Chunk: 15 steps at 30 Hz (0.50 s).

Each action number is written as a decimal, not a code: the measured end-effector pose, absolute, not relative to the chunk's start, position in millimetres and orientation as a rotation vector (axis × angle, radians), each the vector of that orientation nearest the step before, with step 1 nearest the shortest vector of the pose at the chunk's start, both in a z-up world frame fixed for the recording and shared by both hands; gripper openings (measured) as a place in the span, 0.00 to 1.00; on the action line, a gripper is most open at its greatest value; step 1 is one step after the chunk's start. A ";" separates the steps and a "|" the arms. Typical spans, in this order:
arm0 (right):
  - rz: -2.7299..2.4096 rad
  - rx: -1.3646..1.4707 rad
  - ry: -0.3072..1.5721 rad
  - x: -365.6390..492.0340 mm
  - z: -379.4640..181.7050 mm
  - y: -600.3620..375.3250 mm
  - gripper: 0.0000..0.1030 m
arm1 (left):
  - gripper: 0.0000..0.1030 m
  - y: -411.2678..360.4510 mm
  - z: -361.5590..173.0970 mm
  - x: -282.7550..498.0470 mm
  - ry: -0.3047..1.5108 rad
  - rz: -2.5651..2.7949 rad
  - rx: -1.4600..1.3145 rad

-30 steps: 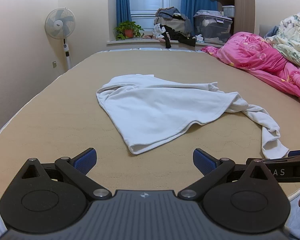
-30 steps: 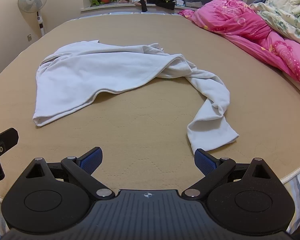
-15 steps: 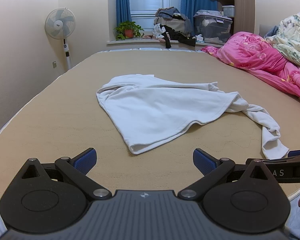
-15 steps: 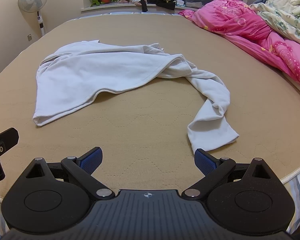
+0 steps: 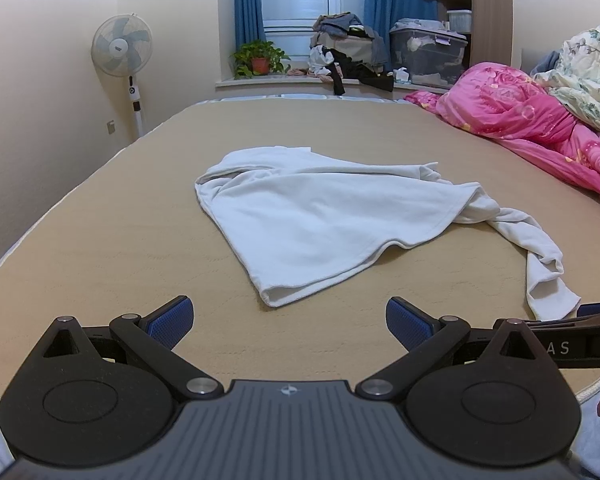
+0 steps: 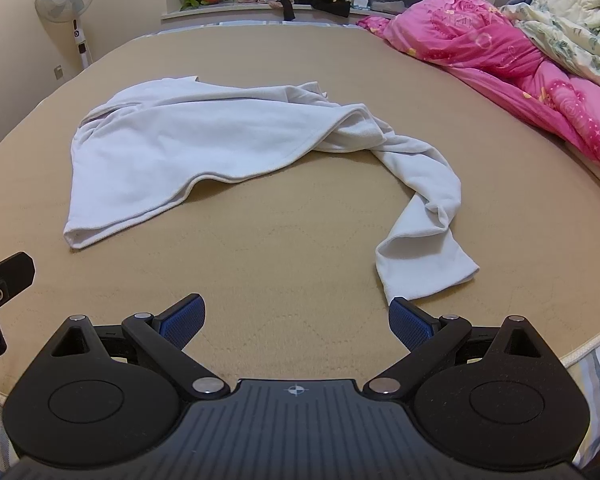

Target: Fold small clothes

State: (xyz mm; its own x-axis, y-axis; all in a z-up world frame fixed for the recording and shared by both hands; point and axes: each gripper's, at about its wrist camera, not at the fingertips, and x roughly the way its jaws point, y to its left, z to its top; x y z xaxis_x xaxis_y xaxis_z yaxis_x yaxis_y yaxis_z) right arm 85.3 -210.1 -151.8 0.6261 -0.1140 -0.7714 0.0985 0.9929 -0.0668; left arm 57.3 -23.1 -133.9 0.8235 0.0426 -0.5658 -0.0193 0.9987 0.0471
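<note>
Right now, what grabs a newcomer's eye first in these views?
The rumpled white garment sprawled mid-mattress, one long sleeve trailing toward the near right edge. Next, the bright pink quilt heaped along the right side. Both the left gripper and the right gripper sit low at the near edge, jaws wide open, touching nothing.

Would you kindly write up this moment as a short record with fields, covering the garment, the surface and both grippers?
garment: white shirt, crumpled, not yet folded, one sleeve trailing toward the near edge
surface: tan mattress
left gripper: open, empty, short of the shirt's near corner
right gripper: open, empty, its right finger close to the sleeve end
beside the shirt: pink quilt on the right
background: standing fan, potted plant on the windowsill
</note>
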 end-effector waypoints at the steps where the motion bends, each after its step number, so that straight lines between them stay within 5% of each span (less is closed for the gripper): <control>1: -0.122 -0.021 0.886 85.3 -151.9 -210.0 0.95 | 1.00 -23.2 -133.9 57.3 0.602 0.033 0.040; 15: -0.113 -0.024 0.878 84.4 -151.0 -207.9 0.95 | 1.00 -23.7 -133.9 57.6 0.606 0.029 0.036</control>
State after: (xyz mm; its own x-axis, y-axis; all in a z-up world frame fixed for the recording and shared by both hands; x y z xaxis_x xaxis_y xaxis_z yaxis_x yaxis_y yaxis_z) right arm 84.4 -207.9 -151.0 0.6333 -0.1089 -0.7662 0.0889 0.9937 -0.0677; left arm 57.6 -23.7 -133.9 0.8217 0.0380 -0.5686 -0.0166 0.9989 0.0428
